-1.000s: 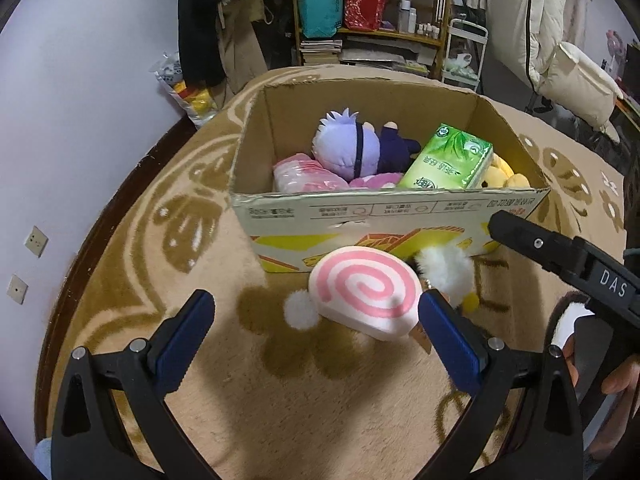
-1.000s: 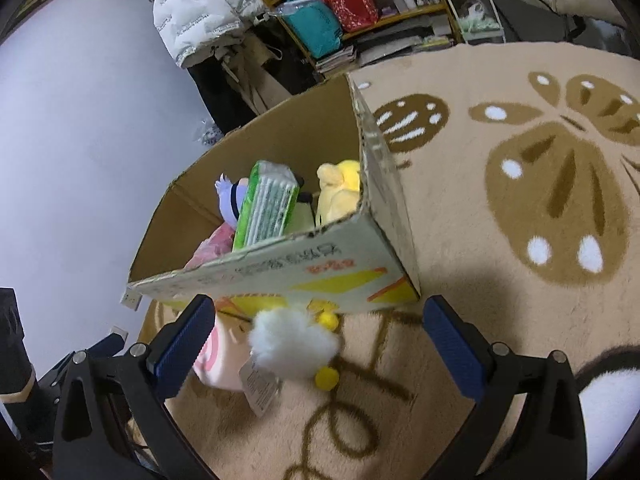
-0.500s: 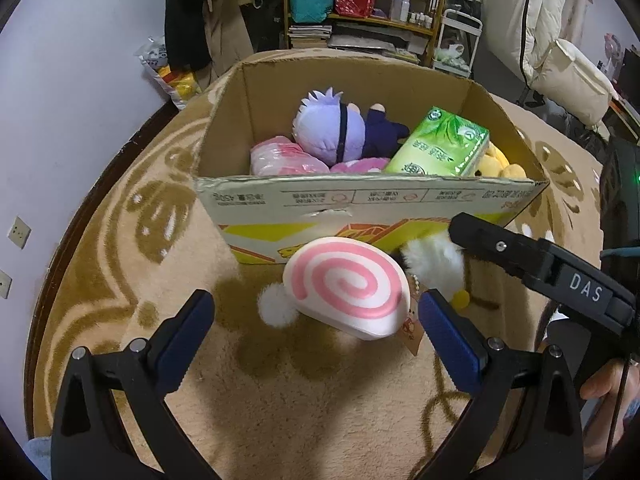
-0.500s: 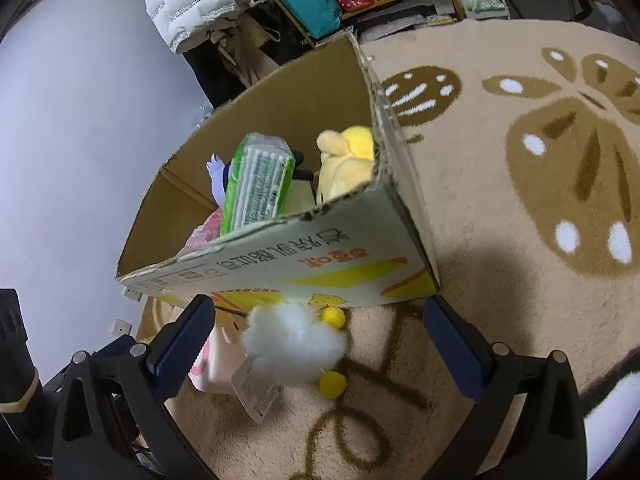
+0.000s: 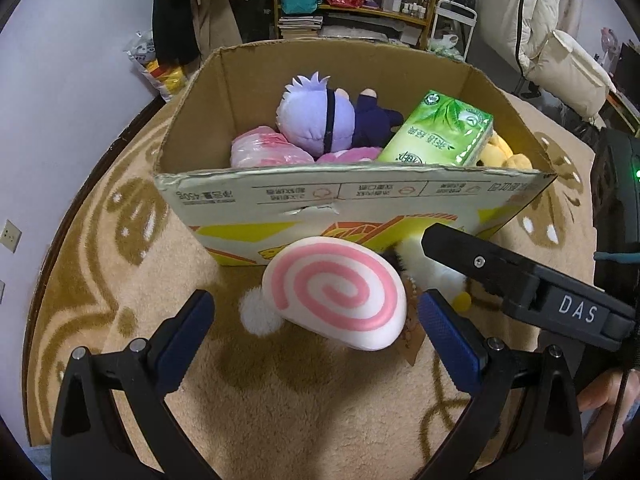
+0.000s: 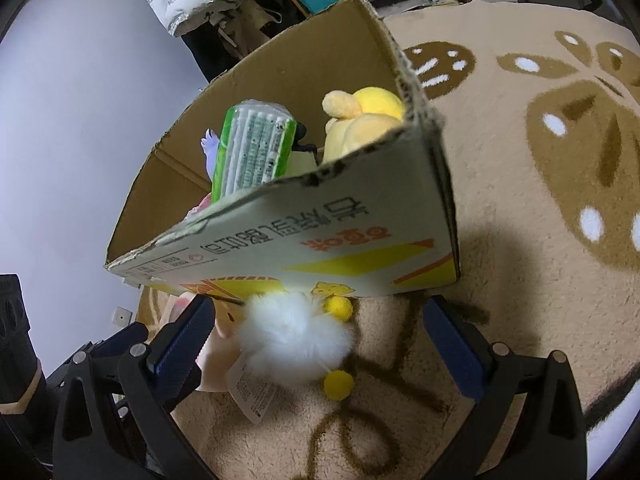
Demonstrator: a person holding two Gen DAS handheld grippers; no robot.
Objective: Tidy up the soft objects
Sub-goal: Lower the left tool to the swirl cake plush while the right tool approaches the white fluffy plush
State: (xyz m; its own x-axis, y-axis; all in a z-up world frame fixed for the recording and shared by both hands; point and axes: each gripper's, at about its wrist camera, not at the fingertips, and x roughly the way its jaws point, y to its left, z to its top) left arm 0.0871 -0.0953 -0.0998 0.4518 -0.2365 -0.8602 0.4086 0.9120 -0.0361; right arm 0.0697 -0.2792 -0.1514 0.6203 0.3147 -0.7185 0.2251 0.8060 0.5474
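Both jaws stand wide apart and I have nothing in either. My left gripper [image 5: 316,320] straddles the pink swirl cushion [image 5: 334,294], which lies on the rug [image 5: 280,400] just in front of the cardboard box [image 5: 344,200], its far edge against the box's near wall. My right gripper [image 6: 320,332] frames the white fluffy toy [image 6: 294,344], which sits on the rug at the foot of that same wall, right beside the cushion, with a paper tag [image 6: 250,394] hanging toward me.

My worry is crowding. The two toys touch each other and the box front, and the right gripper's finger [image 5: 480,260] already reaches across just past the left gripper's right finger. If I close both together, I judge I could pinch the neighbouring toy or the tag, or knock fingers. The cushion looks broad against the left opening, so a shallow grip may squeeze it out forward under the box wall. The box already holds a purple-haired doll [image 5: 316,116], a green tissue pack [image 5: 440,132] and a yellow plush [image 6: 360,120], so room inside is tight.
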